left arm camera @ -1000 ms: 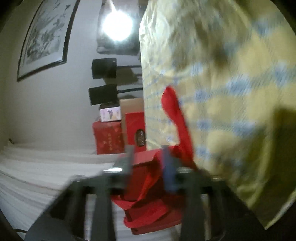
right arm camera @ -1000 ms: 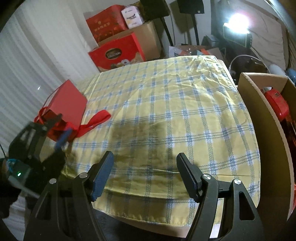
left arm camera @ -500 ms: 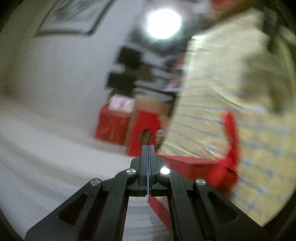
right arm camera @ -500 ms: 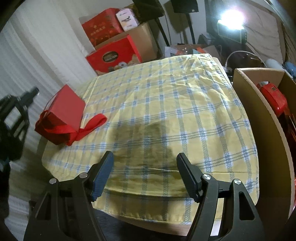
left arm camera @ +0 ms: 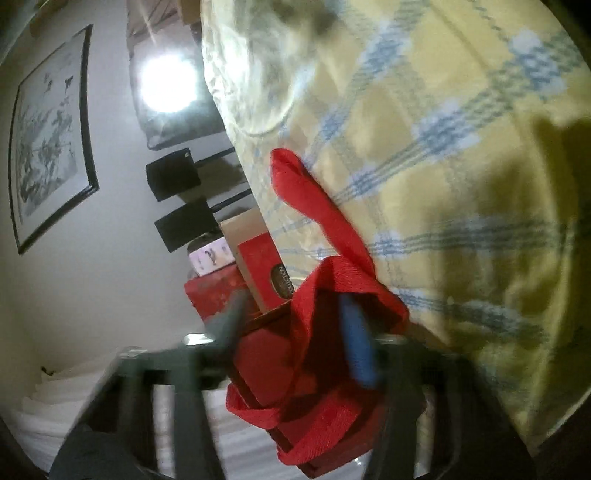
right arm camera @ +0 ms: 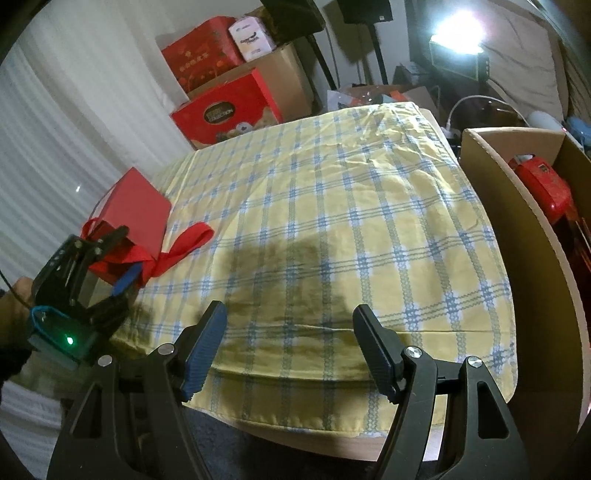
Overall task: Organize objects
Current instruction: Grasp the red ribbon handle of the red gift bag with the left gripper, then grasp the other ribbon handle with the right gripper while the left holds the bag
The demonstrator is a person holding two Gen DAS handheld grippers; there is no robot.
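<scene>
Two grippers: both in view, one on each side of the table.
Left gripper (right arm camera: 120,254): jaws parted and just been opening; the ribbon (left arm camera: 325,295) and a corner of the red box (right arm camera: 138,210) lie between the fingers. Its own view is blurred, so I cannot tell whether the pads press on either.
Left fingers (left arm camera: 356,347): blue pad just beside the ribbon loop; the other finger lies along the box's outer side.
Left hand (right arm camera: 14,306): behind the gripper body, at the frame edge.
Red box: directly ahead of the left gripper, at the table's near-left corner, overhanging the edge.
Ribbon: looped round the box at the jaws; one free end trails onto the cloth (right arm camera: 332,221) beyond them.
Right gripper (right arm camera: 288,347): jaws spread wide, nothing between them, above the near edge of the table.
Cloth: yellow with blue checks, ahead of and below the right gripper, wrinkled at the far end.
Carton (right arm camera: 517,206): to the right of the right gripper, beside the table, open-topped, red items inside.
Stacked boxes (right arm camera: 225,107): well beyond both grippers, past the table's far-left corner.
Lamp (right arm camera: 456,33): far right, very bright.
</scene>
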